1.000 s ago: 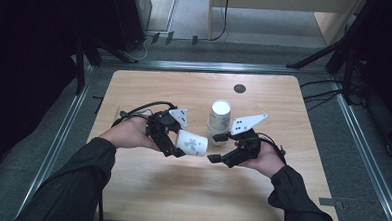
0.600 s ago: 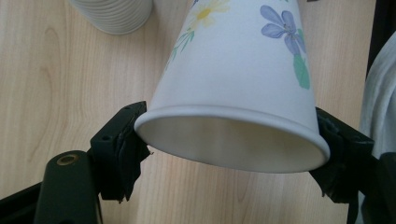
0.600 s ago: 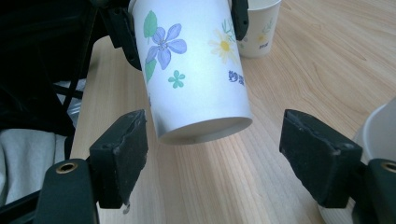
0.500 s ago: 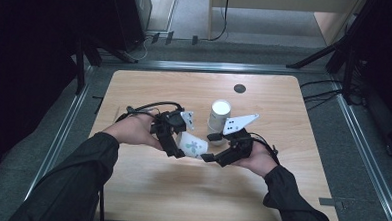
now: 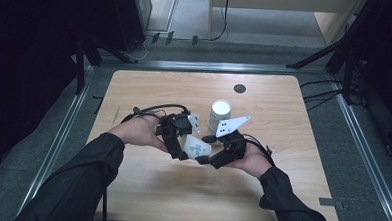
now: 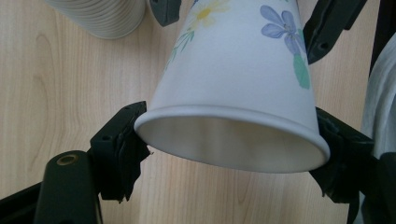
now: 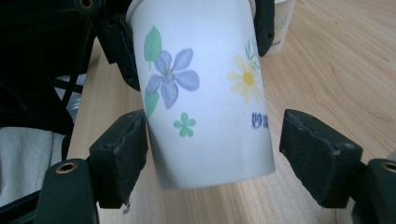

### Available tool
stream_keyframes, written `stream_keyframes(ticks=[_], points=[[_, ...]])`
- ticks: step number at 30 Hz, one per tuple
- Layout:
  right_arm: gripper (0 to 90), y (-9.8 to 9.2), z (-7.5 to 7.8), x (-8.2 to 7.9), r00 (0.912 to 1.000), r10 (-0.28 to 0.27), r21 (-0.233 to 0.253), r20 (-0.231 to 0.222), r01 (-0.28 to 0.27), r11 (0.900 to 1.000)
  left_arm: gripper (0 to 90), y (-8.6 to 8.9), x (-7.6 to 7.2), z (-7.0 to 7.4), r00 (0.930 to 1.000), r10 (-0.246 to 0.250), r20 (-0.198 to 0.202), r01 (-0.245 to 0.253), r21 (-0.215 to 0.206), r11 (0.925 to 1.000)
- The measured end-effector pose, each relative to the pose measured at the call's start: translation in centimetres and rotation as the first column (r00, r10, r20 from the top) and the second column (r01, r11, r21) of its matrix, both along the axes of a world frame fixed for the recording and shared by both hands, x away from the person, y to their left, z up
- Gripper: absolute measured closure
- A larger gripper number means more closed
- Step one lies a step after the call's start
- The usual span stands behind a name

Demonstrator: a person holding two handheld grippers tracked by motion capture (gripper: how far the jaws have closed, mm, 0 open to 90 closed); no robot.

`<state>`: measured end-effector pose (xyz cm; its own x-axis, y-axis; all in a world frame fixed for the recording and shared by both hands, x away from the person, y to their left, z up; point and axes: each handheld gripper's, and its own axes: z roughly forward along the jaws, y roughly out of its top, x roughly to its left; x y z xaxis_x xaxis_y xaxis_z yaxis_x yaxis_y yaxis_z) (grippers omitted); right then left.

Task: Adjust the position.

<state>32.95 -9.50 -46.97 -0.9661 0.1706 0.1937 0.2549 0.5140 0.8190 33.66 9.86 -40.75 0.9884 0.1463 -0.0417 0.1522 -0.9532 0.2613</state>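
Two black jaws of the left gripper were pressed against the rim of a white paper cup, one on each side of its open mouth, so this gripper was clamped on the cup. The cup (printed with a blue flower, a yellow flower and green leaves) lay tilted, with its mouth toward the left gripper's camera and its closed base pointing away, toward the right gripper.

In the right gripper view, the jaws stood apart around the base end of the cup. The left-hand jaw touched, or almost touched, the cup wall; the other jaw was clearly apart from it, with bare wood visible between them.

From the high view, the cup was between both grippers, in the middle part of the wooden table, a little nearer to the person. The left hand came to the cup from the left and the right hand from the right, both in dark sleeves.

Just behind the cup, farther from the person, a stack of paper cups stood upright on the table. Beyond the stack, near the far edge, there was a small dark round spot in the tabletop.
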Motion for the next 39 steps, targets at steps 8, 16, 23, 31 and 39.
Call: stream_keyframes(ticks=[8, 16, 23, 31, 39], points=[[30.4, 0.19, 0.02, -0.12, 0.9998, 0.018, 0.003, -0.002, -0.018, 1.000, 21.8, -0.08, 0.05, -0.14, 1.0000, 0.002, -0.006, -0.002, 0.000, 1.0000], [30.5, 0.25, -0.03, -0.10, 0.9998, 0.018, 0.000, -0.012, -0.018, 1.000, 21.8, -0.14, 0.13, -0.20, 1.0000, 0.000, -0.005, 0.000, 0.003, 1.0000], [30.3, 0.31, -0.09, -0.07, 0.9999, 0.015, -0.005, -0.008, -0.015, 1.000, 21.9, -0.18, 0.08, -0.27, 1.0000, 0.005, -0.001, -0.005, -0.003, 1.0000], [31.7, 0.42, -0.02, -0.21, 0.9999, 0.015, -0.013, 0.007, -0.015, 1.000, 22.3, -0.06, 0.17, -0.25, 1.0000, 0.003, -0.005, -0.003, -0.008, 1.0000], [34.6, 0.51, 0.10, -0.30, 0.9993, 0.030, -0.021, 0.021, -0.029, 0.999, 22.7, 0.20, 0.09, -0.24, 0.9999, -0.001, -0.012, 0.001, -0.016, 0.9999]])
